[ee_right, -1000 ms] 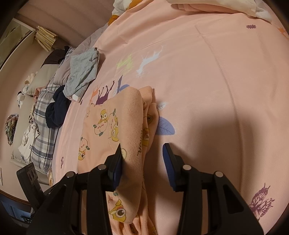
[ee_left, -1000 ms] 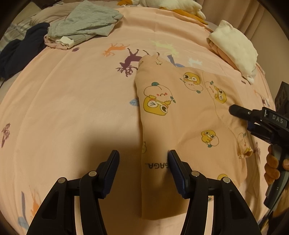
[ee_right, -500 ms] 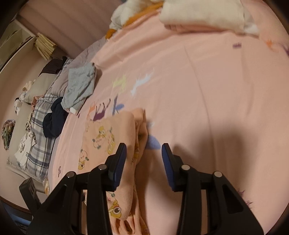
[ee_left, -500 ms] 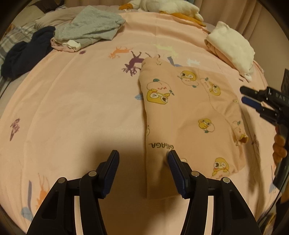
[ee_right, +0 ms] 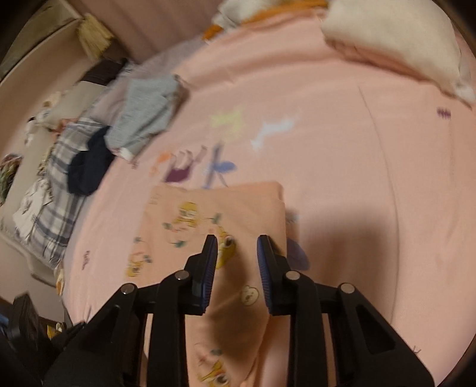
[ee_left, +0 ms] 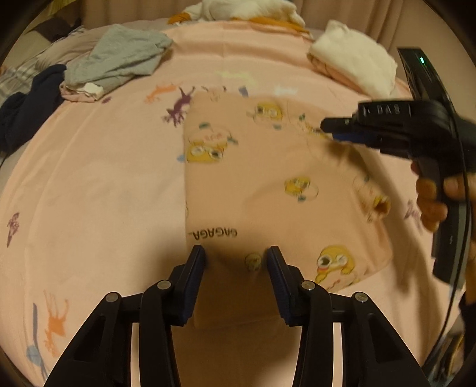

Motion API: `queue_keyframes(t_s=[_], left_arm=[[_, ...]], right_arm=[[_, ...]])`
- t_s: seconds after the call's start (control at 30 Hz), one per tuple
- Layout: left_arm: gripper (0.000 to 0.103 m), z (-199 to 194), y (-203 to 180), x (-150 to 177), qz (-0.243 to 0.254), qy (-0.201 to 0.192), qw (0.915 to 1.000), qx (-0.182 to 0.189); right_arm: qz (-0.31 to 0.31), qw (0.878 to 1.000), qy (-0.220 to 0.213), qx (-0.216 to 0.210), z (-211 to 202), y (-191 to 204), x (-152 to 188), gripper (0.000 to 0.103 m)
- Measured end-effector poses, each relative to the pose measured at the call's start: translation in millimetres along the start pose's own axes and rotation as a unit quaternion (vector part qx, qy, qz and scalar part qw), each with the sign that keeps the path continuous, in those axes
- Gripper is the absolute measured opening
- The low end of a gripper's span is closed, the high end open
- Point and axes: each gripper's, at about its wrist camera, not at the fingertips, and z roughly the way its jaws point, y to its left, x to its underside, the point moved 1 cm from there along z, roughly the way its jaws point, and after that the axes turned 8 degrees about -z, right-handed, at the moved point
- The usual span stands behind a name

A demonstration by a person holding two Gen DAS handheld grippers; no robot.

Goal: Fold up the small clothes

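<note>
Warm, dim indoor light. Wide bed under a pink sheet [ee_left: 89, 178] printed with small coloured animals. Beige curtain [ee_left: 342, 12] hanging behind the far edge. Plaid bedding [ee_right: 56, 184] bunched along the left side, a pale wall [ee_right: 17, 98] beyond it, a tassel [ee_right: 92, 38] hanging nearby.

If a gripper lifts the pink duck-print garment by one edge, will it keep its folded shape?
Probably not. The duck-print garment looks thin and soft, lying flat on the bedsheet, so it likely droops. Its folded layers seem loose and may slide apart.
</note>
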Motion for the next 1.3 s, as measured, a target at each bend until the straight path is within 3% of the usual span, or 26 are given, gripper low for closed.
queue_keyframes(t_s=[0.2,0.27,0.43,0.63,0.9,1.13,1.3], left_arm=[[0.044,0.8,-0.4,5.3,0.014,0.000,0.9999,-0.008],[0.044,-1.4,2.2,7.1,0.012,-0.001,0.9999,-0.006],[0.044,-15.5,14.5,-3.2,-0.023,-0.010,0.9997,0.006],[0.044,-29.5,17.3,-40.0,-0.038,-0.056,0.9976,0.017],[0.044,6.6,14.5,-80.5,-0.038,-0.049,0.9979,0.020],[0.044,37.3,16.3,-84.9,-0.040,-0.011,0.9990,0.014],[0.044,44.8,24.7,-87.0,-0.067,0.006,0.9972,0.033]], right_arm=[[0.024,0.999,0.011,0.027,6.6,-16.7,0.5,0.024],[0.034,0.999,0.010,0.034,4.5,-22.0,0.3,0.031],[0.002,0.998,-0.027,0.054,-22.5,-15.9,0.6,0.031],[-0.075,0.995,-0.064,-0.012,-61.6,19.4,16.5,0.031],[-0.160,0.984,-0.011,-0.073,-45.6,66.6,58.6,0.031],[-0.179,0.982,0.033,-0.049,-18.8,65.1,81.5,0.028],[-0.187,0.980,0.049,-0.041,-16.3,62.7,92.1,0.027]])
